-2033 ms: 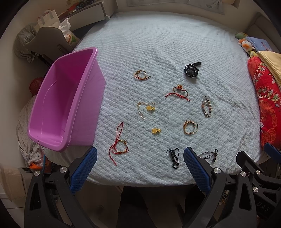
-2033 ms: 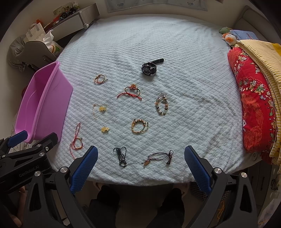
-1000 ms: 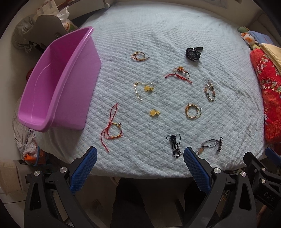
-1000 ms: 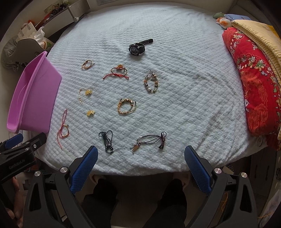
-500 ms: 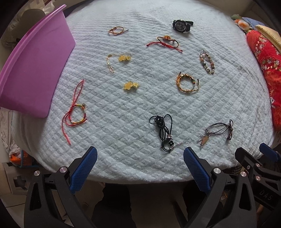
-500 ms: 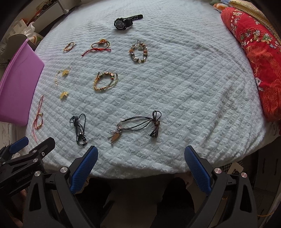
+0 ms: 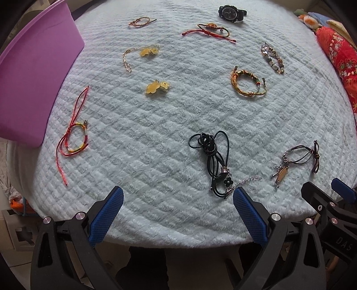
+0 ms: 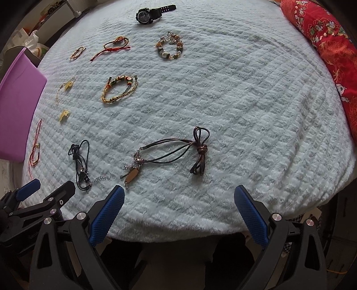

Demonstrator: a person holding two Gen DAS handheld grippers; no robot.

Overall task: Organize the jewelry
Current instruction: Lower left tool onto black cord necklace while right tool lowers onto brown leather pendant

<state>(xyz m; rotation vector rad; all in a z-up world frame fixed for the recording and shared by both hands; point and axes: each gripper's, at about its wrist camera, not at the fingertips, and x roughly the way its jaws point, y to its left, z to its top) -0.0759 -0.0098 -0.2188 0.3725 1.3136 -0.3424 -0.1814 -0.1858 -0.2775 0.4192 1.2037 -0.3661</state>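
Observation:
Several pieces of jewelry lie spread on a pale quilted bed (image 7: 156, 138). A black cord necklace (image 7: 214, 156) lies just ahead of my left gripper (image 7: 176, 205), which is open and empty. A brown cord bracelet (image 8: 174, 154) lies just ahead of my right gripper (image 8: 178, 205), also open and empty. Further off lie a gold braided bracelet (image 7: 247, 82), a red string bracelet (image 7: 73, 138), two yellow charms (image 7: 156, 87), a beaded bracelet (image 8: 169, 48) and a black watch (image 8: 147, 14). A purple bin (image 7: 33, 78) stands at the left.
A red patterned quilt (image 8: 330, 38) lies along the bed's right side. Stuffed toys (image 7: 308, 17) sit at the far right. Furniture and bags stand beyond the bin at the far left (image 8: 29, 40). The bed's front edge runs just under both grippers.
Both grippers have moved forward and down toward the bed, so the jewelry looks larger and closer. Both stay open. Nothing on the bed has moved.

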